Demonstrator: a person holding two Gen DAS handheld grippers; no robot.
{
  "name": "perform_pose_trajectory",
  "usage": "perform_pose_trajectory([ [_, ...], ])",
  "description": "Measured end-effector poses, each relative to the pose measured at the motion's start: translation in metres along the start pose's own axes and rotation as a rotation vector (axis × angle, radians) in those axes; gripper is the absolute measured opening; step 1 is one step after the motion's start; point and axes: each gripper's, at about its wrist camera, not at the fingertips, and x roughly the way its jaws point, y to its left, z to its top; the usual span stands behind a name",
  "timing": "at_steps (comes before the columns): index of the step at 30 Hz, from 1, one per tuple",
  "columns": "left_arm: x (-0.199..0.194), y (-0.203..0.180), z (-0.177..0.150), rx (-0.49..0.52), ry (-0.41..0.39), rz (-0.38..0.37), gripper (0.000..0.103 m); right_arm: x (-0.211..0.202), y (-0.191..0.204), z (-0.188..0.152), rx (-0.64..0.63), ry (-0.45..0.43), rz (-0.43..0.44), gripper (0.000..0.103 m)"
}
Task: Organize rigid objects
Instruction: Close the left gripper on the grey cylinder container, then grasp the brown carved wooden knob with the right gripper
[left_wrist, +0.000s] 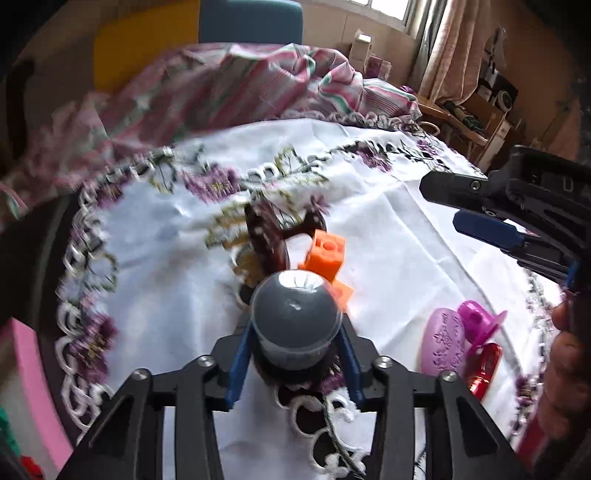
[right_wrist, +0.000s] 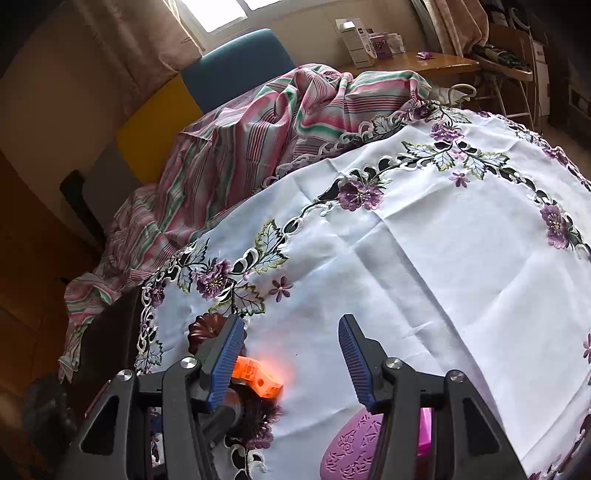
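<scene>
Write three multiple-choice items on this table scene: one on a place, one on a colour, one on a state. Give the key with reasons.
1. Where does the purple oval piece lie on the tablecloth?
A. Beside the magenta plastic piece and the red piece
B. On the striped cloth
C. Between the left gripper's fingers

2. What colour is the block beyond the grey ball?
A. Green
B. Orange
C. Yellow

3. How does the right gripper stand?
A. Shut on the block
B. Shut on the dark fluted dish
C. Open, holding nothing

Key:
1 A: the left wrist view shows the three lying close together on the cloth.
2 B: both views show it bright orange.
3 C: its blue fingers stand wide apart with only cloth between them, while the left gripper is closed on the ball.
</scene>
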Motion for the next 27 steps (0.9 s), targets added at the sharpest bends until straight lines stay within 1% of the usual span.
perform_pose_trajectory([
  [1,-0.001,0.003,-0.002,-0.019,-0.003,-0.016,0.043,0.0,0.001,0.0,-0.003,-0.001,0.0,0.054],
  [3,-0.011,0.006,-0.009,-0.024,-0.029,-0.022,0.043,0.001,0.001,0.0,-0.008,0.001,0.005,0.054],
  [6,-0.027,0.011,-0.024,-0.044,-0.037,-0.035,0.043,0.003,0.004,-0.002,-0.022,0.016,0.016,0.054],
  [11,-0.058,0.021,-0.055,-0.066,-0.051,-0.016,0.043,0.011,0.017,-0.01,-0.084,0.072,0.042,0.055],
  [12,-0.062,0.023,-0.059,-0.07,-0.053,-0.014,0.043,0.012,0.022,-0.013,-0.111,0.082,0.045,0.056],
  [14,-0.074,0.027,-0.068,-0.082,-0.06,-0.014,0.043,0.015,0.032,-0.018,-0.156,0.098,0.056,0.065],
  [15,-0.079,0.028,-0.072,-0.084,-0.067,-0.013,0.043,0.017,0.038,-0.02,-0.182,0.104,0.056,0.067],
  [18,-0.096,0.035,-0.081,-0.1,-0.088,-0.011,0.043,0.023,0.057,-0.025,-0.266,0.116,0.04,0.079],
  [19,-0.099,0.037,-0.083,-0.108,-0.092,-0.015,0.043,0.027,0.063,-0.025,-0.291,0.121,0.028,0.085],
  [23,-0.112,0.047,-0.089,-0.145,-0.103,-0.029,0.043,0.053,0.087,-0.019,-0.378,0.177,-0.021,0.089],
  [27,-0.12,0.059,-0.093,-0.188,-0.113,-0.041,0.043,0.075,0.102,-0.011,-0.41,0.219,-0.053,0.09],
])
